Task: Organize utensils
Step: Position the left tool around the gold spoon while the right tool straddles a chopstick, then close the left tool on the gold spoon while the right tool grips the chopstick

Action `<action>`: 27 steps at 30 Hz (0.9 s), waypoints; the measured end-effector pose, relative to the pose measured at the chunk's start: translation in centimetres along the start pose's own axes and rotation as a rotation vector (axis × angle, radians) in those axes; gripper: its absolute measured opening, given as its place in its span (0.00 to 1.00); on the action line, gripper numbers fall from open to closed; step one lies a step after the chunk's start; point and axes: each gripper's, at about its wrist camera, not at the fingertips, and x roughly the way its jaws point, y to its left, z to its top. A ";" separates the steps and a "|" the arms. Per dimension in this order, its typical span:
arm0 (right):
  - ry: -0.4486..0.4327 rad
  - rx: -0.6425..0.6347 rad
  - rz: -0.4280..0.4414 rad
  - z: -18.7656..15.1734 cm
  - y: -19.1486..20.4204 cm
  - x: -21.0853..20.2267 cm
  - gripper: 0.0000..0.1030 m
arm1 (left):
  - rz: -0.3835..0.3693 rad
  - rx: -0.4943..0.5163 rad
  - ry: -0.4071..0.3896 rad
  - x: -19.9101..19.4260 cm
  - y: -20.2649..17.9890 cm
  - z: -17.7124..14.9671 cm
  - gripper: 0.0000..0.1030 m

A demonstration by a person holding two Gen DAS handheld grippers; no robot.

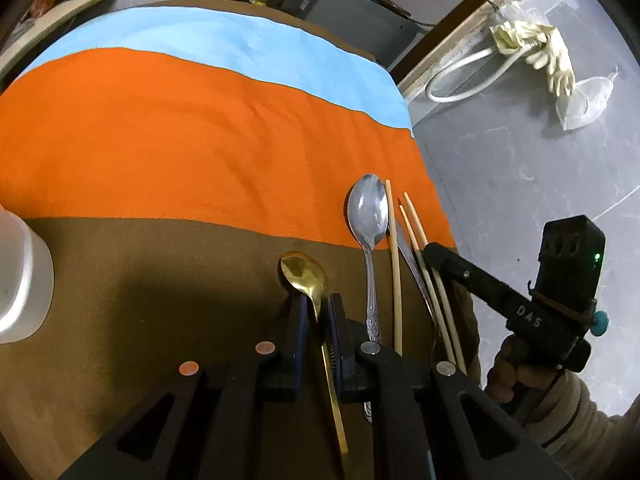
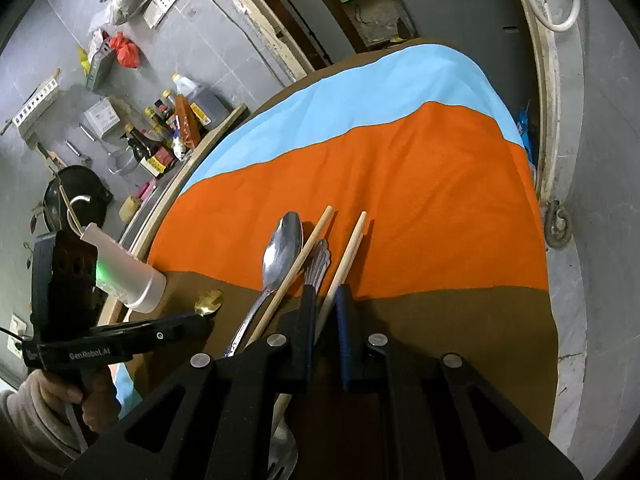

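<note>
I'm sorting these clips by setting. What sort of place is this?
Probably a home kitchen or a room beside one. Sauce bottles stand on a shelf by a dark wok on the wall, rubber gloves hang on another, and spoons and chopsticks lie on a cloth-covered table.

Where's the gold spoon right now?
Left wrist view: the gold spoon lies on the brown stripe, handle clamped in the left gripper, just left of the silver spoon.

gold spoon [image 1: 303,273]: polished metal, glossy;
silver spoon [image 1: 367,210]: shiny metal, embossed handle;
chopsticks [image 2: 347,249]: pale wood, matt, smooth;
tablecloth [image 1: 160,140]: matt, slightly fuzzy cloth;
left gripper [image 1: 318,322]: black matt plastic;
white holder [image 2: 132,268]: smooth plastic
</note>
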 end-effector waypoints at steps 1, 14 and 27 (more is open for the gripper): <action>-0.003 0.003 0.000 0.0 -0.1 -0.2 0.09 | 0.000 0.001 0.001 0.0 0.0 0.0 0.10; -0.002 0.033 -0.003 -0.3 0.1 -1.3 0.08 | -0.012 -0.020 0.004 0.2 -0.2 -0.1 0.04; -0.091 -0.028 0.039 -0.2 3.6 -4.9 0.04 | 0.017 0.161 -0.226 -5.3 -4.7 -2.1 0.02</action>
